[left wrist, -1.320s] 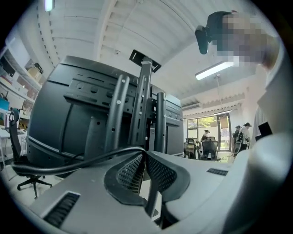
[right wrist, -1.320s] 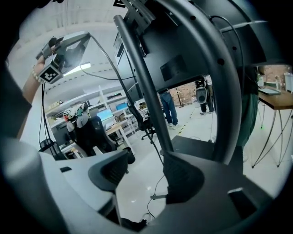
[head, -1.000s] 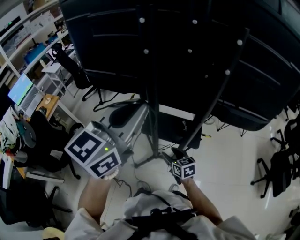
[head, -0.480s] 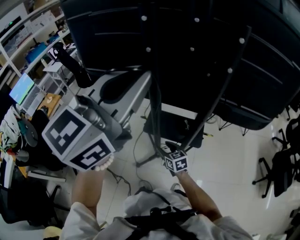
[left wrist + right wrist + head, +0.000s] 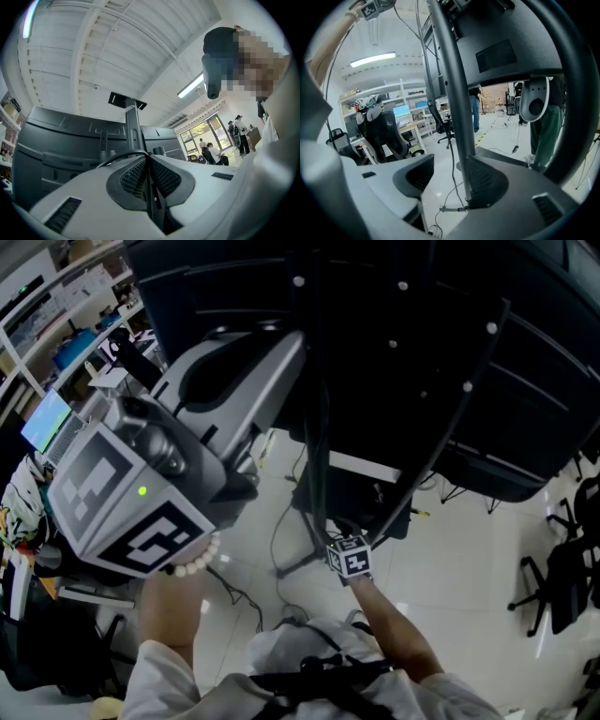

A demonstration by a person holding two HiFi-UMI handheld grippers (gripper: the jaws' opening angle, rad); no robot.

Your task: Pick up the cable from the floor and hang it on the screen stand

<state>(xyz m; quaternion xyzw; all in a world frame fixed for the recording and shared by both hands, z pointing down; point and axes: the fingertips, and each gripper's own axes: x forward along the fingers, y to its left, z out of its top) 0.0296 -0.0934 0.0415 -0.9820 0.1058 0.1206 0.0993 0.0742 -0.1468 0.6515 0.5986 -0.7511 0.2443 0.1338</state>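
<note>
The left gripper (image 5: 281,348) has climbed from the lower left to the upper left of the head view, close against the screen stand (image 5: 314,381). Its jaws are pressed together on the cable (image 5: 119,155) — the hanging step looks near. The cable's slack trails down mid-frame to the right gripper (image 5: 333,538), low at centre, whose spread jaws are closing with the cable between them, not yet pinched.

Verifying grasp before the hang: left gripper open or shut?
Shut on the cable: the left gripper shows its jaws together, the thin black cable arcing out from between them.
</note>
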